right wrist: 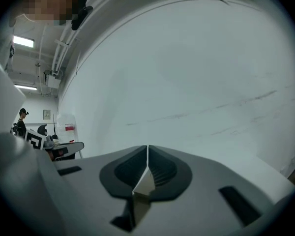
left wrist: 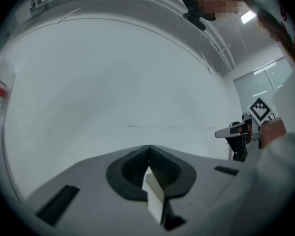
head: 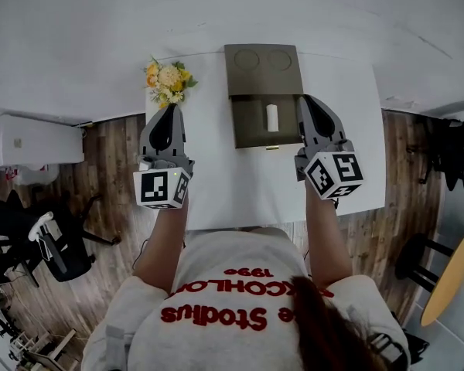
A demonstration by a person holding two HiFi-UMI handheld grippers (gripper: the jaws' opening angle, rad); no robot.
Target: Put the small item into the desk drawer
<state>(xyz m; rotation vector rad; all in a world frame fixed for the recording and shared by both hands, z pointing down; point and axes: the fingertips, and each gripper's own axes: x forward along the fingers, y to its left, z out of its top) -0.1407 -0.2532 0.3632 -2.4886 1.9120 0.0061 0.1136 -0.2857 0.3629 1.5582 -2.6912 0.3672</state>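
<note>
Hovering over the smooth white desk (head: 240,184), left gripper (head: 171,108) and right gripper (head: 305,99), grey plastic, each have ribbed jaws pressed together on nothing. The small item (head: 272,117), a white cylinder, lies inside the open olive drawer (head: 251,126) at the desk's far edge.

Left claw (head: 169,110) closed; right claw (head: 307,99) closed; both held level.

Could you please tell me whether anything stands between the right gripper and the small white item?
Nothing visible does. The small white item already lies uncovered in the open drawer. In the head view, the right gripper is shut and empty, and it appears just beside the drawer's right edge.
</note>
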